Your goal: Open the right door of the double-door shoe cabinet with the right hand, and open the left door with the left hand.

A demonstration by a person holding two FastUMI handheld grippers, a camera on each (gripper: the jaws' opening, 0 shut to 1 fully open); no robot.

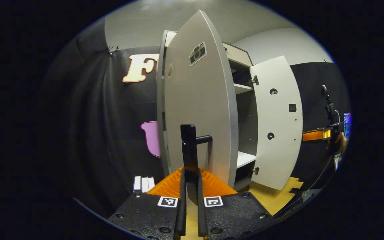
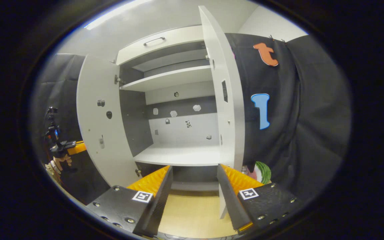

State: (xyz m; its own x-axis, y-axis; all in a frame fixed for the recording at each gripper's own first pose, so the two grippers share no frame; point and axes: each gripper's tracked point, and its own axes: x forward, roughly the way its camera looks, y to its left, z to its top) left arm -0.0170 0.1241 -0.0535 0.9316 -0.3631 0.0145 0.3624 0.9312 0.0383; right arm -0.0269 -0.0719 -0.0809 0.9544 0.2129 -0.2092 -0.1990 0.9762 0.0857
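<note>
The shoe cabinet (image 2: 175,78) stands with both doors swung out. In the left gripper view its left door (image 1: 198,110) is close in front, and my left gripper (image 1: 191,176) is shut on that door's black handle (image 1: 188,146). The right door (image 1: 277,123) hangs wide open beyond, with the other gripper (image 1: 317,135) and the hand holding it past its edge. In the right gripper view my right gripper (image 2: 194,168) is open with nothing between its fingers, and the right door (image 2: 227,100) is edge-on just inside its right finger. The left door (image 2: 95,126) is at the left, the left gripper (image 2: 67,146) behind it.
White shelves (image 2: 178,155) and small stickers show inside the cabinet. A drawer front (image 2: 158,41) sits above the doors. Small white blocks (image 1: 143,183) lie on the floor by the cloth wall. A stand with a camera (image 1: 328,106) rises at the far right. The floor (image 2: 192,210) is wooden.
</note>
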